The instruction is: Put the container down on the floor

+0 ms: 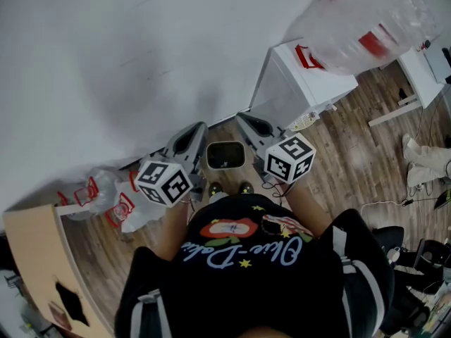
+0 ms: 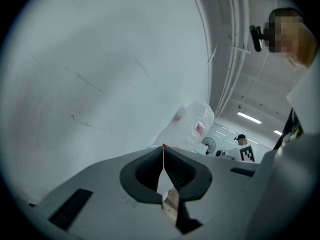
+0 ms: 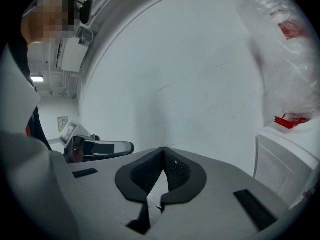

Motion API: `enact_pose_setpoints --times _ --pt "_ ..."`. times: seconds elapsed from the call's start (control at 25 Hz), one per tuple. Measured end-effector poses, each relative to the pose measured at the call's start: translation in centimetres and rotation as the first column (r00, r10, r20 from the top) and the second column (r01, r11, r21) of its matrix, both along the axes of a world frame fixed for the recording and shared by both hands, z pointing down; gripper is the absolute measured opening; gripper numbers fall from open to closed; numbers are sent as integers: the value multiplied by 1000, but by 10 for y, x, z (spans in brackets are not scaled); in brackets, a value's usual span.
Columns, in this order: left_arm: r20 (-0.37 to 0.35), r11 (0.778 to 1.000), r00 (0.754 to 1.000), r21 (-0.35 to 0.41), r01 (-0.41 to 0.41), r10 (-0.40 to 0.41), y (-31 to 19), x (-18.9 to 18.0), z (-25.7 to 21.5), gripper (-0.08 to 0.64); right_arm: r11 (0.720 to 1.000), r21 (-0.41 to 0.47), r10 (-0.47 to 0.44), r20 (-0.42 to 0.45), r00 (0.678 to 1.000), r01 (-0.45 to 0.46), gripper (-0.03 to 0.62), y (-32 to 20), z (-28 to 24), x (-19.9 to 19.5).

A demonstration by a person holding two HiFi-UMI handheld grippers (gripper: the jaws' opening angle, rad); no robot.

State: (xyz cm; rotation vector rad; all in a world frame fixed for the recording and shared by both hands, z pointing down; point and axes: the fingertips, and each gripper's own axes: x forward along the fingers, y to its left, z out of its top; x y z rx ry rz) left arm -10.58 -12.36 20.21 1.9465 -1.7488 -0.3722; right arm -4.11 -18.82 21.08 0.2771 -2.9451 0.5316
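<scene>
The left gripper (image 2: 163, 156) fills the lower half of the frame, its grey body broad at the bottom and its black ribbed jaws pressed together at the tips with nothing between them. Wood-grain floor (image 2: 171, 206) shows through the small gap below the tips. A scuffed white wall (image 2: 100, 69) takes up the left and centre. Just above the jaw tips, right of centre, sits a clear plastic bag (image 2: 194, 125) with red print. In the upper right a person wears a head-mounted camera (image 2: 256, 38). Farther back, at right, are a fan (image 2: 208, 145), ceiling lights (image 2: 249, 117) and a second person in a dark cap (image 2: 241, 138) behind a square-marker cube (image 2: 246, 154).
</scene>
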Motion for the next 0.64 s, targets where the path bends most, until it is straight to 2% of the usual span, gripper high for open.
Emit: enact_pose_setpoints --times 0.64 --pt "1 1000 1000 -4 -4 4 -6 -1 1 5 1000 23 -16 0 1000 16 -2 -3 -4 -6"
